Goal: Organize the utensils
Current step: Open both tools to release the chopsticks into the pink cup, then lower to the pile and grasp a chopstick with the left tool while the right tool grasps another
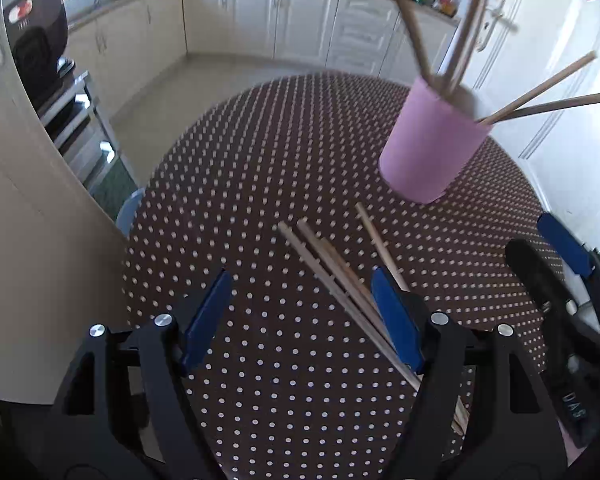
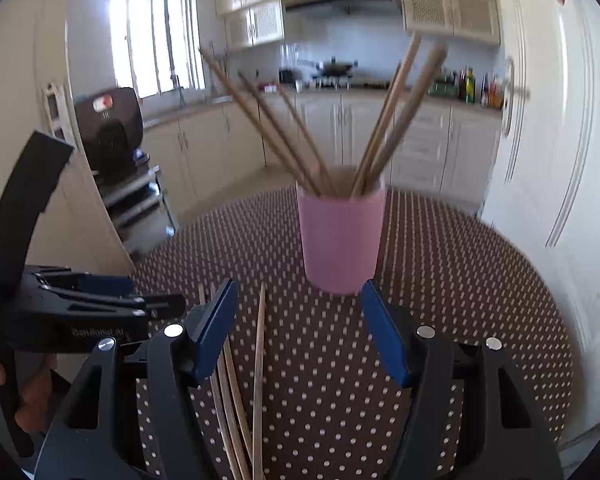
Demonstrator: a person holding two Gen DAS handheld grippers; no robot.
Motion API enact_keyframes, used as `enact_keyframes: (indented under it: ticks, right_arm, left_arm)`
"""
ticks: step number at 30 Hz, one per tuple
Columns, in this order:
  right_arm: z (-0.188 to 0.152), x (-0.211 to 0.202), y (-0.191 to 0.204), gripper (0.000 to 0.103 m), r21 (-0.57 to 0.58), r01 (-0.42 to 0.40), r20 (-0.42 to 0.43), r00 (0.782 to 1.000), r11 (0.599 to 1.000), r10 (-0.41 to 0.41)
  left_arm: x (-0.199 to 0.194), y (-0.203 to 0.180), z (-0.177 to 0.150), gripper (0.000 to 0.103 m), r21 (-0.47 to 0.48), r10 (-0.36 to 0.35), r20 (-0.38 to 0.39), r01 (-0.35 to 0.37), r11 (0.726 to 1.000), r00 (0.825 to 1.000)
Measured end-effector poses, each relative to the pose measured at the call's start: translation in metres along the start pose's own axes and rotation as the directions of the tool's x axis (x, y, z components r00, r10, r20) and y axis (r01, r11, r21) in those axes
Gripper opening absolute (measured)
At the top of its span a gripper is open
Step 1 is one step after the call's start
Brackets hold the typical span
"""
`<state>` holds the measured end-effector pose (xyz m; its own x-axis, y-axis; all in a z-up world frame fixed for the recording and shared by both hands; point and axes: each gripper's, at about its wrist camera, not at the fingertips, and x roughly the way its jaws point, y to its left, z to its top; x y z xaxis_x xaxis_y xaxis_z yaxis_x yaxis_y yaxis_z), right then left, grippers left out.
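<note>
Several loose wooden chopsticks (image 1: 340,276) are laid flat on the round brown polka-dotted surface (image 1: 260,168), side by side and partly crossing. A pink cylindrical cup (image 2: 342,240) is stood upright at twelve o'clock from them, and more wooden chopsticks (image 2: 284,136) are fanned out of its mouth. The left gripper (image 1: 300,316) is held above the loose sticks, its blue-padded fingers spread wide and empty. The right gripper (image 2: 298,332) is likewise spread wide, nothing gripped, with the cup beyond its fingers at twelve o'clock.
</note>
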<state>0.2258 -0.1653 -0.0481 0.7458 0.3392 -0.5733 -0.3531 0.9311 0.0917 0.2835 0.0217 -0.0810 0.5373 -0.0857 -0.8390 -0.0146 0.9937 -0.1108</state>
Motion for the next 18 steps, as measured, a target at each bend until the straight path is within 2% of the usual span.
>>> enact_keyframes:
  ticks: [3, 5, 7, 13, 17, 18]
  right_arm:
    - [-0.007, 0.019, 0.000, 0.061, -0.004, -0.013, -0.099, 0.995, 1.000, 0.012]
    - [-0.010, 0.030, 0.001, 0.061, -0.016, -0.019, -0.148, 0.989, 1.000, 0.017]
    - [-0.012, 0.037, 0.006, 0.061, -0.030, -0.025, -0.181, 0.983, 0.999, 0.019]
    - [-0.015, 0.049, 0.017, 0.061, -0.056, -0.039, -0.231, 0.973, 0.998, 0.025]
    - [-0.014, 0.056, 0.019, 0.061, -0.056, -0.041, -0.254, 0.967, 0.998, 0.025]
    - [-0.013, 0.058, 0.019, 0.061, -0.056, -0.040, -0.258, 0.966, 0.998, 0.024]
  left_arm:
    - [0.012, 0.003, -0.001, 0.072, -0.025, -0.002, -0.030, 0.001, 1.000, 1.000]
    - [0.017, 0.004, 0.000, 0.068, -0.027, 0.001, -0.036, -0.002, 1.000, 0.999]
    - [0.024, 0.004, 0.000, 0.059, -0.028, 0.006, -0.054, -0.007, 1.000, 0.999]
    - [0.045, 0.007, 0.003, 0.044, -0.062, 0.005, -0.104, -0.011, 0.998, 0.995]
    - [0.048, 0.006, 0.006, 0.041, -0.059, 0.010, -0.099, -0.016, 0.998, 0.995]
    - [0.049, 0.005, 0.007, 0.038, -0.058, 0.008, -0.099, -0.014, 0.998, 0.995]
